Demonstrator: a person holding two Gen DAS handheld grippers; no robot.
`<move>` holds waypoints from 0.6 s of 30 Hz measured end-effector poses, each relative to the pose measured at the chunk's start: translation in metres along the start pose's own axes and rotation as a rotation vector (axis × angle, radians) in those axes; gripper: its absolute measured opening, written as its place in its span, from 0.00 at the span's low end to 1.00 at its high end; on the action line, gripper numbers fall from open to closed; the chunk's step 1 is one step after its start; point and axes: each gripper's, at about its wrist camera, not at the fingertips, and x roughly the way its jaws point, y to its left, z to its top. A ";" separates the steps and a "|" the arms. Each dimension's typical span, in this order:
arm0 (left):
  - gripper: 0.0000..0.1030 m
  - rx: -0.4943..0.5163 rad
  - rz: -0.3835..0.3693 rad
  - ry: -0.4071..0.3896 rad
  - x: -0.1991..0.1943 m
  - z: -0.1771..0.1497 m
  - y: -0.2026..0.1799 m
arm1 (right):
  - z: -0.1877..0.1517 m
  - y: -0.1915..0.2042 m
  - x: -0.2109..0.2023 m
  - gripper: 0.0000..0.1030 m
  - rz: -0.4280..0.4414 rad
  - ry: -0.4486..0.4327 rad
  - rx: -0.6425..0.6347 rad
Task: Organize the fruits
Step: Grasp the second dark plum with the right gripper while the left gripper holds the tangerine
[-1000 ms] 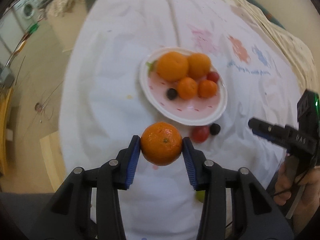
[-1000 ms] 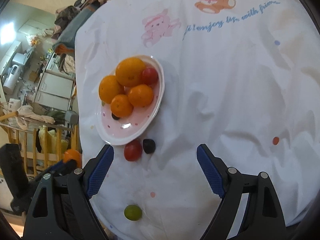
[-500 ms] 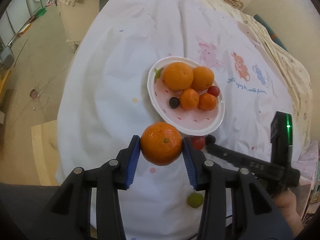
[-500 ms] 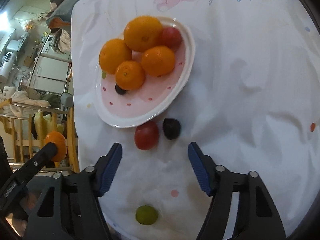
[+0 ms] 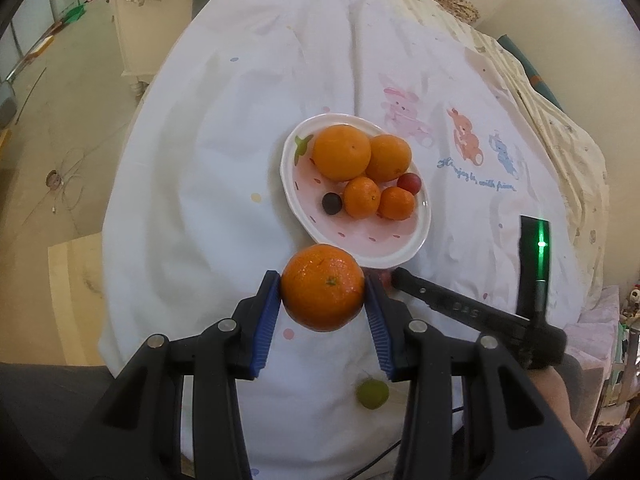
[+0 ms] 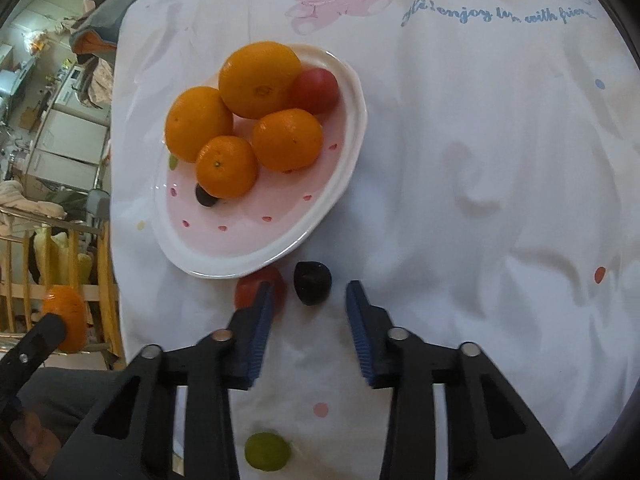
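My left gripper (image 5: 322, 300) is shut on a large orange (image 5: 322, 298) and holds it above the cloth, just short of the pink plate (image 5: 356, 240). The plate (image 6: 280, 248) carries several oranges, a red fruit (image 6: 315, 90) and a small dark grape (image 6: 205, 199). My right gripper (image 6: 310, 298) is open, low over the cloth, its fingers on either side of a dark plum (image 6: 313, 282). A red tomato (image 6: 252, 286) lies just beside its left finger. A green grape (image 6: 267, 451) lies nearer, between the arms.
The white printed cloth (image 6: 480, 160) covers a round table; its edge drops off at the left. A wooden crib (image 6: 44, 264) and room clutter stand beyond. The right gripper's body (image 5: 472, 312) shows in the left view.
My right gripper has moved down toward the plum and tomato and narrowed its opening around the plum. My left gripper, still on the orange, has risen and drawn back slightly.
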 end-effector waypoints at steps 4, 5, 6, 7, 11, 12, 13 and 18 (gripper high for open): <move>0.37 0.000 0.002 -0.003 0.000 0.000 -0.001 | 0.004 0.001 0.009 0.28 -0.035 0.009 -0.006; 0.37 -0.002 0.003 -0.002 0.000 0.000 0.000 | 0.004 0.001 0.012 0.27 -0.043 0.014 -0.010; 0.37 -0.004 0.004 -0.002 0.000 0.000 0.000 | 0.004 0.000 0.015 0.24 -0.051 0.019 -0.014; 0.37 -0.006 0.009 -0.001 0.000 0.001 0.001 | 0.004 -0.001 0.016 0.24 -0.057 0.019 -0.019; 0.37 -0.017 0.031 0.000 0.003 0.002 0.007 | 0.002 -0.003 0.011 0.23 -0.040 0.006 -0.045; 0.37 -0.019 0.035 0.001 0.004 0.002 0.008 | 0.001 -0.004 0.008 0.23 -0.031 0.006 -0.044; 0.37 -0.019 0.041 0.002 0.005 0.002 0.009 | 0.001 -0.006 0.004 0.23 -0.022 0.006 -0.041; 0.37 -0.014 0.068 0.005 0.010 0.001 0.011 | -0.004 -0.012 -0.021 0.23 0.022 -0.016 -0.056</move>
